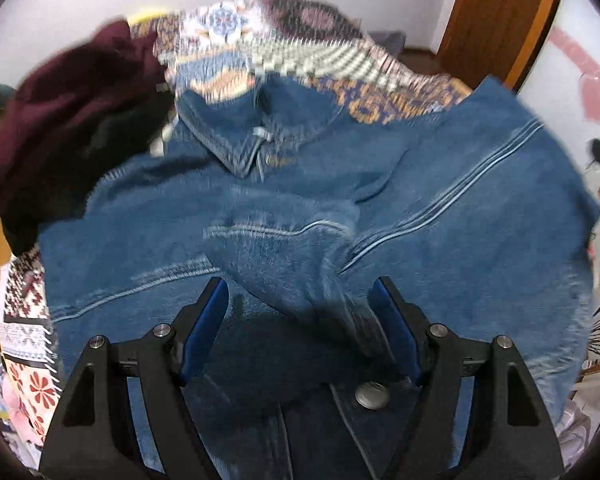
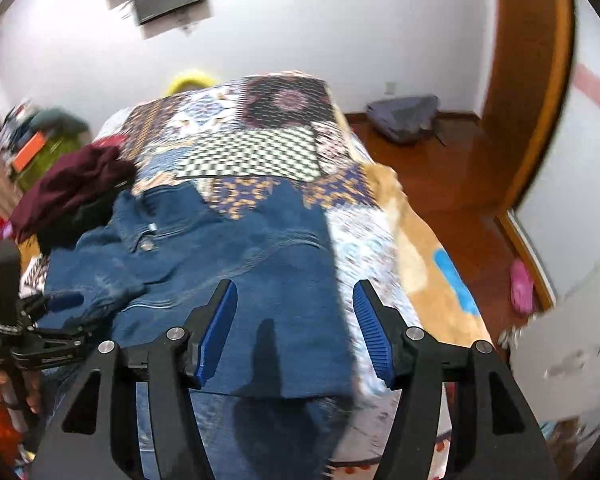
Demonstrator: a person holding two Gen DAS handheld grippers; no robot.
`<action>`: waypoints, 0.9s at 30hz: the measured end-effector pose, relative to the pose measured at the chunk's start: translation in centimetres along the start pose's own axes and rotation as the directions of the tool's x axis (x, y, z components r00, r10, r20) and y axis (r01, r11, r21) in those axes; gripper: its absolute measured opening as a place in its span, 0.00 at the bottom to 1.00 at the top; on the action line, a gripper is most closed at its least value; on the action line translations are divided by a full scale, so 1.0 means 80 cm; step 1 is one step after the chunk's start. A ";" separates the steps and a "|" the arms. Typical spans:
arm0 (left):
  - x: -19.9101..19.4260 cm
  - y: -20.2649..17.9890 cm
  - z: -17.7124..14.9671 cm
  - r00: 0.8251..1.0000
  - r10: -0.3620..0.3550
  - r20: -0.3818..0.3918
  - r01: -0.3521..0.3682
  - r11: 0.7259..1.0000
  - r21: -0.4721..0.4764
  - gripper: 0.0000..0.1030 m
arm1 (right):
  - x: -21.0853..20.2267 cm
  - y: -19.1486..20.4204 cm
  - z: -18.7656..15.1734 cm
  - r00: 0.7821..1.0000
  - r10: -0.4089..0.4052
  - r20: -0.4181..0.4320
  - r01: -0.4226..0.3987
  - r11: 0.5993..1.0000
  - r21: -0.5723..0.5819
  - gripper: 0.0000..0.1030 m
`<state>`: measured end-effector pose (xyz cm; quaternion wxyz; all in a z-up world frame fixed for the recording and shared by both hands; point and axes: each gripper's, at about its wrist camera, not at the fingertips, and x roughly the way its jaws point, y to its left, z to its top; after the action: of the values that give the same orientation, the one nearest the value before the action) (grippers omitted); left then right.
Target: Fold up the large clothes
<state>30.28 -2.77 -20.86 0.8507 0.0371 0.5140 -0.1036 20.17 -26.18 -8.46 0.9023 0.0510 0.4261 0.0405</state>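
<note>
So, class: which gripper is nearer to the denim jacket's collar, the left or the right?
Left, by a modest margin. The left gripper hangs open over the denim jacket, its collar straight ahead. The right gripper, also open, sits over the jacket's right edge, off to the collar's side.

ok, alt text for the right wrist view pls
The open right claw hovers over a blue denim jacket spread on a patchwork bedspread, holding nothing. A maroon garment is heaped at the jacket's left, and the left claw shows at the left edge.
</note>
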 end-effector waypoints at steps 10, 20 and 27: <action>-0.012 0.090 -0.045 1.000 0.011 -0.009 -0.013 0.965 -0.261 0.63 | 0.019 -0.031 -0.024 0.999 -0.011 -0.049 0.014 0.998 0.057 0.55; -0.019 0.104 -0.057 1.000 -0.016 -0.007 0.013 0.943 -0.333 0.60 | 0.036 -0.028 -0.040 0.996 0.012 -0.093 -0.006 0.998 0.063 0.55; -0.020 0.121 -0.031 0.998 -0.049 0.046 0.062 0.935 -0.349 0.23 | 0.025 -0.028 -0.030 0.996 0.021 -0.088 -0.015 0.997 0.069 0.55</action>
<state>29.50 7.29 -20.99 0.8497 -0.1310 0.5095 -0.0351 19.65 -28.04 -11.79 0.8798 0.0840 0.4664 0.0361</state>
